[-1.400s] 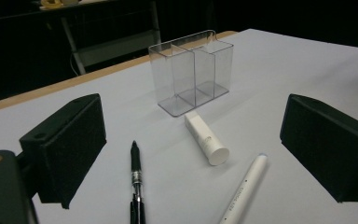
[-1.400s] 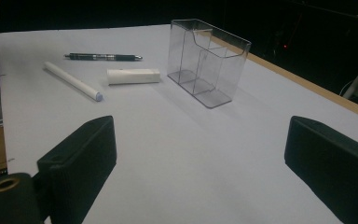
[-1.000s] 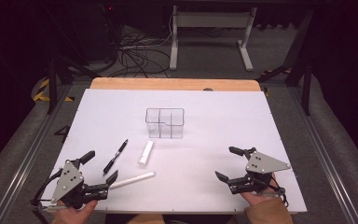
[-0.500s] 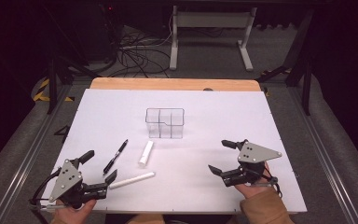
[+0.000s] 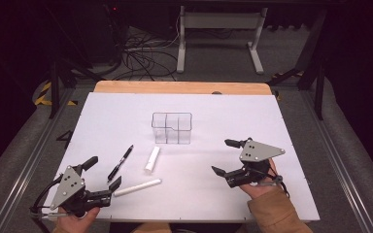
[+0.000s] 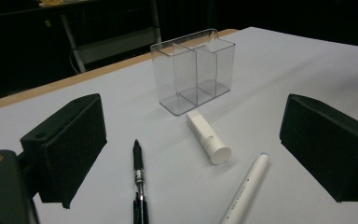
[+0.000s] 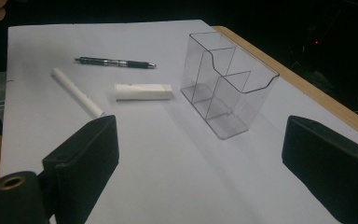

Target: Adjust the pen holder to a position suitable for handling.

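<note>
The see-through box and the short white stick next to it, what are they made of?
The see-through box looks like clear hard plastic: glossy, and the dividers show through its walls. The short white stick seems matte white plastic; what is inside I cannot tell.

Clear organizer (image 5: pixel 172 128) mid-table; black pen (image 5: pixel 120 163), two white markers (image 5: pixel 152 159) nearby.

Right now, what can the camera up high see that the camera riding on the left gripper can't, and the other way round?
The high view alone takes in both grippers whole, the left gripper and the right gripper, with the hands behind them and the cables on the floor beyond the table. The left gripper view alone gives a close look between its own open jaws, down to faint print on the white pen. Both show the clear organizer, the black pen and the short white tube.
</note>
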